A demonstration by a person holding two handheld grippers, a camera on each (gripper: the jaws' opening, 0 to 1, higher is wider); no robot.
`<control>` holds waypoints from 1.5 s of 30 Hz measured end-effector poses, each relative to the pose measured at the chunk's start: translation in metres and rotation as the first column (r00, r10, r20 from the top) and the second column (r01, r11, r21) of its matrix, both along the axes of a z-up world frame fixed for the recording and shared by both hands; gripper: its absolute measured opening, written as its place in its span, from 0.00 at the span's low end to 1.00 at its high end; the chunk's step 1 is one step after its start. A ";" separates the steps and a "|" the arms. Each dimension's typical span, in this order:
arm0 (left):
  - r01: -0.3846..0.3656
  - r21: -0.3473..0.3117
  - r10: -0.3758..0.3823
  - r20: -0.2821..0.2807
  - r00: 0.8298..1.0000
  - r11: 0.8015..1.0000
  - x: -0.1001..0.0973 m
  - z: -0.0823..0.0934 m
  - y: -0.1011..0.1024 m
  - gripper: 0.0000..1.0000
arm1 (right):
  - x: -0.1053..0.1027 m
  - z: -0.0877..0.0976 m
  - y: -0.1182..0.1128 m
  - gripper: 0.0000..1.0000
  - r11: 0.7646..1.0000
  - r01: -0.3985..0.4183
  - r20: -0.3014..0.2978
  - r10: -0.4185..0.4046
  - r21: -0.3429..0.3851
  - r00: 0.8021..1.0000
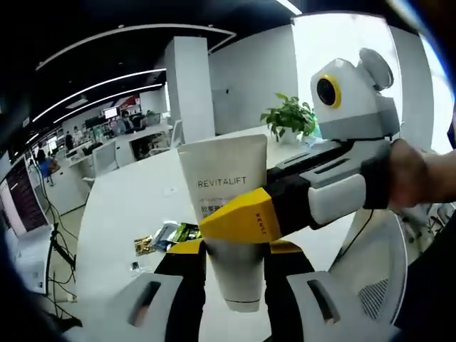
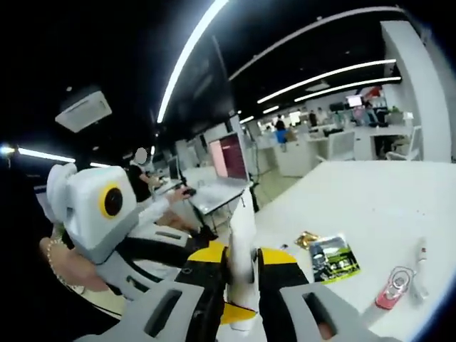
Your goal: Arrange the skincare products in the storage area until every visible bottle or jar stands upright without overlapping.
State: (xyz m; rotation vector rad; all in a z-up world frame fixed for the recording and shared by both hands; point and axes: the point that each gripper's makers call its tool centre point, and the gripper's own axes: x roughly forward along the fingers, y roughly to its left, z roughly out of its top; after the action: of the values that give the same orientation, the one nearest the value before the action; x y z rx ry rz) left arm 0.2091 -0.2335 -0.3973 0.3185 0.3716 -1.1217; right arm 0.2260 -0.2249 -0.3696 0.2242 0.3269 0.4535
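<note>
A white REVITALIFT tube (image 1: 224,178) hangs cap-down above the white table (image 1: 121,206). My left gripper (image 1: 236,251) is shut on its lower body, one dark jaw on either side. My right gripper (image 1: 239,222) reaches in from the right, and its yellow jaw tip lies across the tube's front just under the lettering. In the right gripper view the tube (image 2: 242,228) appears edge-on as a thin white strip, and my right gripper (image 2: 244,267) is shut on it between yellow-tipped jaws. My left gripper (image 2: 231,310) comes in from the left, lower down on the tube.
Green-and-black packets (image 1: 171,235) (image 2: 331,260) lie on the table (image 2: 377,199). A small pink-and-red item (image 2: 393,291) and a slim white tube (image 2: 422,260) lie beyond them. A potted plant (image 1: 291,117) stands at the table's far edge. Desks and people fill the office behind.
</note>
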 end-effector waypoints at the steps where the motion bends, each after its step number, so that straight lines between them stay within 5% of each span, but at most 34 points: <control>1: -0.001 0.004 0.001 -0.002 1.000 1.000 0.000 0.000 0.000 0.30 | 0.001 -0.002 -0.004 0.09 1.000 0.013 -0.002 -0.013 -0.023 1.000; 14: 0.015 0.003 -0.015 0.048 0.999 1.000 -0.002 0.003 -0.001 0.32 | -0.004 0.001 -0.005 0.03 0.999 -0.015 0.032 0.016 -0.031 0.999; 16: 0.042 -0.024 -0.040 0.079 0.996 0.999 -0.006 0.007 -0.002 0.33 | -0.007 0.005 -0.004 0.02 0.997 -0.047 0.045 0.050 -0.064 0.998; 19: 0.084 -0.047 -0.083 0.018 0.996 0.995 -0.013 0.005 0.001 0.32 | -0.014 0.005 -0.003 0.01 0.971 -0.115 0.098 0.137 -0.208 0.986; 24: 0.119 -0.050 -0.118 0.022 0.993 0.992 -0.016 0.001 0.012 0.36 | -0.020 0.005 -0.009 0.01 0.964 -0.150 0.111 0.177 -0.221 0.978; 28: 0.159 -0.069 -0.160 -0.005 0.987 0.985 -0.012 0.009 0.026 0.44 | -0.031 -0.002 -0.006 0.01 0.926 -0.246 0.101 0.285 -0.286 0.953; 35: 0.447 0.068 -0.452 0.080 0.889 0.892 -0.023 0.045 0.022 0.41 | -0.058 -0.015 0.016 0.01 0.844 -0.432 0.075 0.477 -0.320 0.876; 36: 0.489 0.088 -0.497 0.109 0.861 0.868 -0.028 0.053 0.017 0.40 | -0.059 -0.017 0.017 0.01 0.843 -0.436 0.075 0.480 -0.315 0.874; 40: 0.576 0.143 -0.591 0.092 0.802 0.804 -0.043 0.060 0.008 0.32 | -0.059 -0.022 0.022 0.02 0.835 -0.459 0.077 0.501 -0.304 0.862; 43: 0.600 0.194 -0.619 0.059 0.783 0.776 -0.050 0.056 0.003 0.34 | -0.059 -0.023 0.024 0.02 0.828 -0.474 0.079 0.516 -0.299 0.853; 45: 0.630 0.245 -0.658 0.052 0.751 0.737 -0.052 0.050 0.003 0.31 | -0.060 -0.024 0.025 0.02 0.822 -0.489 0.079 0.530 -0.291 0.845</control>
State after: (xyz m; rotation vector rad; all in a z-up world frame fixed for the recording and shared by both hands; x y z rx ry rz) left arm 0.1568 -0.2310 -0.3475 0.7546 0.2602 -1.7437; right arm 0.1661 -0.1999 -0.3936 -0.1685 0.2864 0.9508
